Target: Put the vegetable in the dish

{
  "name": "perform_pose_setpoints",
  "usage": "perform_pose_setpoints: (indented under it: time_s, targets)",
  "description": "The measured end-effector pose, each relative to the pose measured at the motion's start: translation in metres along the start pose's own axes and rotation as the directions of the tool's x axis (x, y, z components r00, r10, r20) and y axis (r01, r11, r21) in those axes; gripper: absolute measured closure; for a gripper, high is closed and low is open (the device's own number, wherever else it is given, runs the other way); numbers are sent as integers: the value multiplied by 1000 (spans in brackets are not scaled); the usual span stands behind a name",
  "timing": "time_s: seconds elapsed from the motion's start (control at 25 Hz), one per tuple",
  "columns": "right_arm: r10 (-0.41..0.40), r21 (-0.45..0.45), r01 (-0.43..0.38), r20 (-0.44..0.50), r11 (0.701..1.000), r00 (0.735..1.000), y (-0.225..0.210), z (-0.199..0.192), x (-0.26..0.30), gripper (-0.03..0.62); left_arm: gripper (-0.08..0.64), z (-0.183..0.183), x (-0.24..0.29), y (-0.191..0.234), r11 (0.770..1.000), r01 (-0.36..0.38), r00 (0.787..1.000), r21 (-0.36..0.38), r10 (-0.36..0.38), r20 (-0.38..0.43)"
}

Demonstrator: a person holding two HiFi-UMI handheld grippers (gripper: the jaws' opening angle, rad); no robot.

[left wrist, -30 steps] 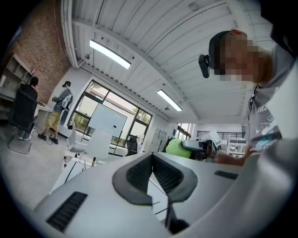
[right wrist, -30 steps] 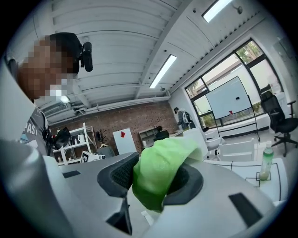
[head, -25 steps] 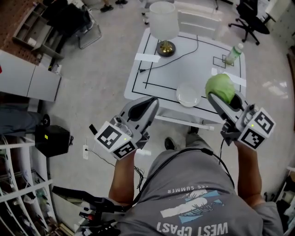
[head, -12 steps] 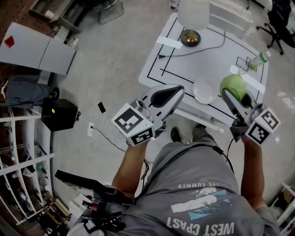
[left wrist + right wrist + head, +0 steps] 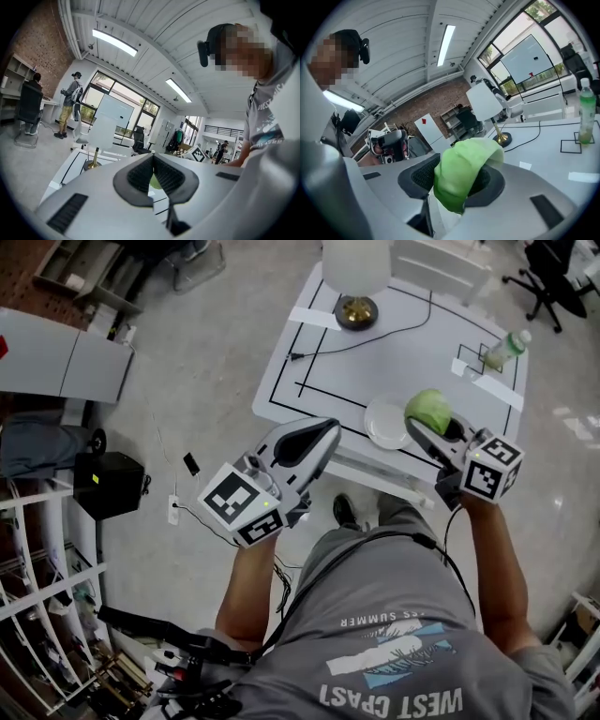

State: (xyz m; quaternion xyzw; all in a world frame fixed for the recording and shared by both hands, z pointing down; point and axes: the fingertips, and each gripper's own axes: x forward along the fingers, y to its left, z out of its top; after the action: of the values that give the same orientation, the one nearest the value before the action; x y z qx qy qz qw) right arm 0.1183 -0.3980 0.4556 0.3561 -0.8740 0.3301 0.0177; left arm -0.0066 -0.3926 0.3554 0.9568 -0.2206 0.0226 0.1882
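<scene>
Above the white table (image 5: 412, 343), right gripper (image 5: 424, 431) clamps the vegetable (image 5: 428, 409) near the dish (image 5: 383, 422); left gripper (image 5: 324, 430) sits closed, empty.

Grey T-shirt (image 5: 394, 615) print, seen upside down, "SUMMER", "WEST COAST"

Ahead of the left gripper (image 5: 152, 159) fingers (image 5: 136, 176) stands a white table (image 5: 68, 168) with black lines and a table lamp (image 5: 105, 136). Beyond are tall windows (image 5: 91, 98), a brick wall (image 5: 37, 51) to their left, and strip lights (image 5: 115, 42) above. The floor (image 5: 206, 362) is grey.
</scene>
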Motion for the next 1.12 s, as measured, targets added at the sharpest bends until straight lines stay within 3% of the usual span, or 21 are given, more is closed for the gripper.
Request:
perform_pose_setpoints:
  time_s: [0.36, 0.56, 0.84, 0.96, 1.12]
  targets:
    - [13, 88, -4, -100, 996, 995, -62, -59, 35, 443, 554, -17, 11, 2, 999, -39, 998, -26, 37, -55]
    - [92, 155, -64, -182, 986, 979, -82, -95, 67, 443, 554, -25, 20, 10, 997, -65, 995, -45, 62, -74]
    - [217, 279, -161, -182, 947, 959, -87, -117, 101, 443, 554, -36, 27, 17, 997, -63, 994, -55, 58, -89]
    - [293, 376, -221, -146, 900, 945, -82, -120, 113, 443, 554, -37, 25, 22, 995, -81, 993, -66, 75, -94]
    - [388, 547, -315, -20, 776, 921, -82, -118, 117, 443, 554, -41, 25, 24, 994, -84, 992, -75, 77, -99]
